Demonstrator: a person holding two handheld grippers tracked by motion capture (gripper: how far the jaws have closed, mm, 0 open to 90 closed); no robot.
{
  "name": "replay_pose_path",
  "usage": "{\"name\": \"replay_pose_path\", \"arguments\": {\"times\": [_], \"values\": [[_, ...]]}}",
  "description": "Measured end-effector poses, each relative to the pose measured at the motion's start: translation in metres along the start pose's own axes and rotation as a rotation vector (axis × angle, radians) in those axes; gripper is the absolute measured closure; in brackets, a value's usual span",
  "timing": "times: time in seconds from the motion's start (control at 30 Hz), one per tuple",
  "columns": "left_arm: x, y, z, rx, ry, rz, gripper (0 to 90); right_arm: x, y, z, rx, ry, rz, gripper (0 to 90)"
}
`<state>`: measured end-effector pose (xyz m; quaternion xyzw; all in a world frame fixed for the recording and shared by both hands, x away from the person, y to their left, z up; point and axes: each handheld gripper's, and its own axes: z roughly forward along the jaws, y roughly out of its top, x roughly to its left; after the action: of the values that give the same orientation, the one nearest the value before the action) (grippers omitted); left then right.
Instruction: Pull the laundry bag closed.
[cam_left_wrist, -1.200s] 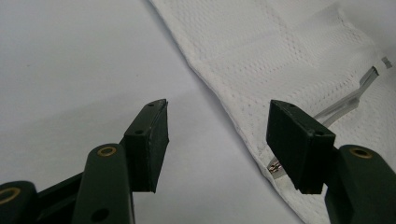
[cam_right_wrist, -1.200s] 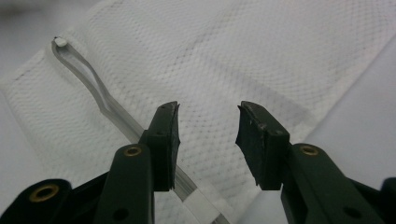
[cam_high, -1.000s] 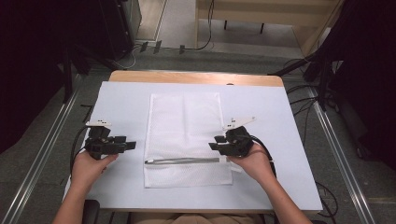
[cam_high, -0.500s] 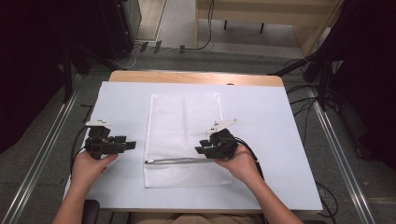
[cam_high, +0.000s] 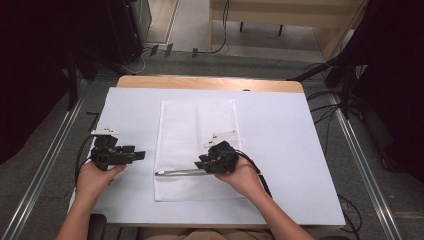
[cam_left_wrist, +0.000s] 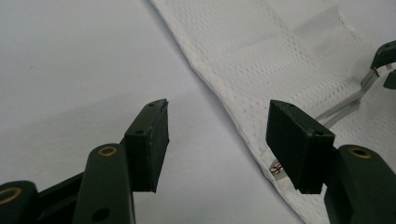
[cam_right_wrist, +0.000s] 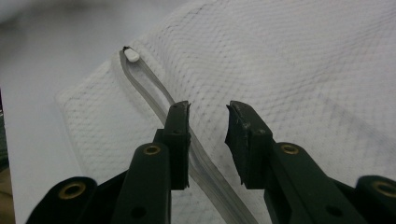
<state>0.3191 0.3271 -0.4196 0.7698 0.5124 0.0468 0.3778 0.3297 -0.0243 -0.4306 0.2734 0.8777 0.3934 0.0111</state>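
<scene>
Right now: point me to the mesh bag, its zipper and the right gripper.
mesh bag (cam_high: 197, 125), high view, middle of the white mesh.
zipper (cam_right_wrist: 154, 88), right gripper view, grey zipper track past the jaws.
right gripper (cam_high: 201, 164), high view, between its fingertips, over the zipper.

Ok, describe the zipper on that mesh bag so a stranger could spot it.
On the white table sheet lies a white mesh bag. Near its front edge, the zipper is a thin grey strip running crosswise, the only dark line on it.

Mesh bag (cam_high: 197, 145) mid-table (cam_high: 280, 150), left gripper (cam_high: 137, 155) beside it, right gripper (cam_high: 201, 164) over its zipper (cam_high: 180, 172).
</scene>
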Motion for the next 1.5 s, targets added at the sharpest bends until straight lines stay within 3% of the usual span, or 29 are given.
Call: {"name": "replay_pose_path", "arguments": {"times": [0.7, 1.5], "values": [[0.003, 0.0, -0.001, -0.004, -0.001, -0.006, 39.8, 0.027, 0.021, 0.044, 0.018, 0.078, -0.042, 72.0], [0.004, 0.001, -0.002, -0.008, -0.002, -0.011, 39.9, 0.048, 0.032, 0.082, 0.068, 0.14, -0.039, 74.1]]}}
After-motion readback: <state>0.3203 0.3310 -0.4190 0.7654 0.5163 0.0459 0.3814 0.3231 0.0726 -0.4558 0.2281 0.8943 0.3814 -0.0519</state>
